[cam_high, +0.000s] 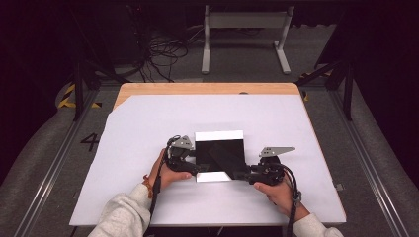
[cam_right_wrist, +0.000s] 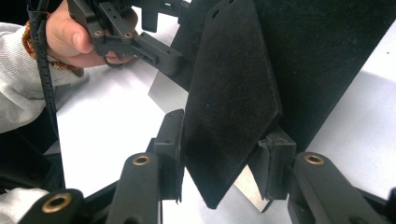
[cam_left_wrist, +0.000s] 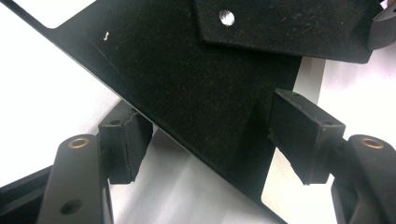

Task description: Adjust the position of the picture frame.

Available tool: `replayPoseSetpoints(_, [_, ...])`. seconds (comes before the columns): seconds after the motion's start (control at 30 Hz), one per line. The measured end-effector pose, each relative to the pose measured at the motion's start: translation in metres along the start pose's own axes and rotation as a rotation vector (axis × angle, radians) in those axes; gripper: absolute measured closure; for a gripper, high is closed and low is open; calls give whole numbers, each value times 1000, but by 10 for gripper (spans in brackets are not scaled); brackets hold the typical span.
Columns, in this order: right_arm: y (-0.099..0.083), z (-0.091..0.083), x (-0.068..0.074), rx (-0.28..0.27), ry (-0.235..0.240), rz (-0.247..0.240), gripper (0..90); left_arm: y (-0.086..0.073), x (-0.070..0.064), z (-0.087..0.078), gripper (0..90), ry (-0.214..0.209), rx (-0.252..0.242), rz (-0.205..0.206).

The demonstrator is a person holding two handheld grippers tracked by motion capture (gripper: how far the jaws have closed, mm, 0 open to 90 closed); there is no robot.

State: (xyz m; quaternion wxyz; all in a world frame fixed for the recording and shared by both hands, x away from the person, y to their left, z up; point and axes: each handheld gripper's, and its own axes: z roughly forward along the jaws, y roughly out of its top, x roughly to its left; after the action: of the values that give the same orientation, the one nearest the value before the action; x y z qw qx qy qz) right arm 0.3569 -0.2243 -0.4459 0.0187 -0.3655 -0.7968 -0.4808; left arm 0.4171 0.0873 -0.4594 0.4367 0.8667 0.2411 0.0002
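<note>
Coming in from the near edge in the high view, both forearms in pale sleeves, left hand (cam_high: 170, 174) and right hand (cam_high: 276, 191) each wrapped around a gripper body, wrists low over the white sheet (cam_high: 148, 128).

Pinching narrow, in the right gripper view, with the right gripper (cam_right_wrist: 224, 158) closed on the black stand flap (cam_right_wrist: 231, 93), pads either side of its pointed lower end, flap lifted off the backing.

Standing wide, in the left gripper view, with the left gripper (cam_left_wrist: 210, 140) astride the near left corner of the picture frame (cam_left_wrist: 187, 93); pads at its edges, but cannot tell if pressing.

Lying face down mid-table, felt back up, between the two grippers and just beyond them.

Judging the step: swinging the flap out to set the frame up. Calling next for a steady brace on the left and a slow outward pull on the right, not tearing the hinge.

Beyond, showing the wooden table (cam_high: 197, 89) at the far edge.
</note>
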Motion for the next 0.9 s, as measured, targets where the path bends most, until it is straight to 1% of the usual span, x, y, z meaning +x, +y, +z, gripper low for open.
replayPoseSetpoints(0.1, [0,0,0,1,-2,-5,598,2,1,-1,325,1,-9,-4])
replayPoseSetpoints(0.23, [2,-1,1,-2,-12,-14,599,4,4,-6,384,2,-38,-8])
replayPoseSetpoints(0.33, [2,-1,1,-3,-21,-16,599,5,3,-8,399,21,-49,19])
replayPoseSetpoints(0.37, [2,-1,1,-4,-23,-16,602,6,2,-9,414,27,-59,20])
replayPoseSetpoints(0.4, [2,-1,1,-4,-23,-16,602,6,2,-9,429,27,-59,20])
replayPoseSetpoints(0.43, [2,-2,1,-4,-36,-26,613,7,1,-12,447,38,-71,33])
replayPoseSetpoints(0.47, [3,-2,2,-5,-38,-28,619,8,0,-14,458,51,-83,43])
replayPoseSetpoints(0.5, [3,-2,2,-5,-38,-28,619,8,0,-14,472,51,-83,43])
replayPoseSetpoints(0.57, [3,-3,3,-15,-42,-35,629,9,-2,-16,481,69,-95,52])
replayPoseSetpoints(0.67, [4,-3,4,-14,-53,-42,644,10,-3,-20,505,88,-113,65])
replayPoseSetpoints(0.83, [3,-2,4,-8,-67,-48,649,10,-5,-22,519,95,-124,78])
replayPoseSetpoints(0.9, [3,-2,5,-5,-69,-50,652,9,-5,-23,525,92,-136,76])
